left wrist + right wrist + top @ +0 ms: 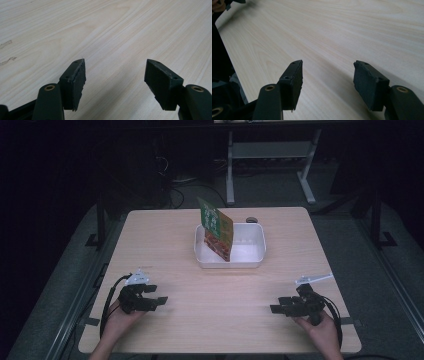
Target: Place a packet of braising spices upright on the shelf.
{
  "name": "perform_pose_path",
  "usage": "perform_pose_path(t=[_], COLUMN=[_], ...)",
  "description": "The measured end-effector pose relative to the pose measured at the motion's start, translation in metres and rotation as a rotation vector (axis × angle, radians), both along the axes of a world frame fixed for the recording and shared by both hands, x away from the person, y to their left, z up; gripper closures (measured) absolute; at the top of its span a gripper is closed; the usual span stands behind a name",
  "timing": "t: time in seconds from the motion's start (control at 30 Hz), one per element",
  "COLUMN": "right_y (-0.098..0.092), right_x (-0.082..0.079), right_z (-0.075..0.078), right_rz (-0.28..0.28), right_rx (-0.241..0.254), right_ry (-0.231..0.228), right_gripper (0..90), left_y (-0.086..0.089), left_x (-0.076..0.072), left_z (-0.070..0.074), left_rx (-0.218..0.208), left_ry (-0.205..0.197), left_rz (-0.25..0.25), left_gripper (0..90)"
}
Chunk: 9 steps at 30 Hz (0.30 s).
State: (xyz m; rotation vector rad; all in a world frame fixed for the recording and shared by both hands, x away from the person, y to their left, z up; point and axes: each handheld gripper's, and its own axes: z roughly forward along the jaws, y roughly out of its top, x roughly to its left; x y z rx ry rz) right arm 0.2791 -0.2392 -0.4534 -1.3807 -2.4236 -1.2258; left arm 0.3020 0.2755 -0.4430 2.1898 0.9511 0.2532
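- Left gripper (pixel 159 301) low over the pale wood-grain table (pixel 165 245), black jaws spread wide, nothing between the pads (pixel 79 82) but bare tabletop.
- Right gripper (pixel 275 309) likewise low at the near right, jaws spread apart and empty; bare wood ahead of its pads (pixel 294 82).
- Well ahead of both tools, roughly midway between them and toward the far edge: shallow white rectangular plastic tray (pixel 252 242), with a green-and-orange printed snack pouch (pixel 218 234) standing in its left half, tilted and leaning.
- Small dark round object (pixel 251 219) just behind the tray's far rim; too small to identify.
- Pouch probably light, thin-walled and crinkly, with a slick film surface; likely to buckle or slip under a broad squeeze on the belly.
- Best hold judged to be the upper green edge, where a flat seal would give stiff material for a firm pinch; pads set across the edge, not along it.
- Tray likely light too and prone to sliding if the pouch drags on its wall; lift straight up advisable.
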Motion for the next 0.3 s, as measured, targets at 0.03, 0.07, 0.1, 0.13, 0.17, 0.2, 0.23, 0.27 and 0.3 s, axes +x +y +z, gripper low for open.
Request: perform_pose_path(t=[0.03,0.07,0.1,0.13,0.17,0.2,0.23,0.27,0.3], right_y=[0.0008,0.0018,0.003,0.004,0.0046,0.0047,0.0049,0.0053,0.0056], right_x=[-0.002,-0.0031,-0.0034,-0.0033,-0.0033,-0.0031,-0.0032,-0.0032,-0.0032], right_z=[0.0014,0.0029,0.0045,0.006,0.0073,0.0078,0.008,0.0079,0.0077], right_rz=[0.0,0.002,0.002,0.001,-0.002,-0.002,-0.005,-0.006,-0.005], right_rx=[-0.012,-0.029,-0.047,-0.058,-0.055,-0.047,-0.044,-0.047,-0.054], right_ry=[-0.01,-0.021,-0.033,-0.045,-0.051,-0.056,-0.059,-0.06,-0.061], right_gripper=[39.5,39.4,39.1,38.8,38.6,38.4,38.4,38.4,38.4], left_y=[-0.0004,-0.0008,-0.0011,-0.0012,-0.0013,-0.0013,-0.0013,-0.0011,-0.0011], left_x=[-0.0001,0.0001,0.0003,0.0006,0.0005,0.0004,0.0003,0.0003,0.0003], left_z=[0.0001,0.0001,-0.0003,-0.0006,-0.0009,-0.0009,-0.0009,-0.0006,-0.0006], left_rx=[0.0,0.002,0.003,0.007,0.009,0.01,0.009,0.009,0.009], left_ry=[-0.002,-0.003,-0.002,-0.002,-0.002,-0.002,-0.003,-0.004,-0.004], left_rz=[-0.002,-0.004,-0.006,-0.008,-0.01,-0.012,-0.013,-0.012,-0.012], left_gripper=[33.0,32.4,31.8,31.3,30.9,30.8,30.8,30.7,30.6])
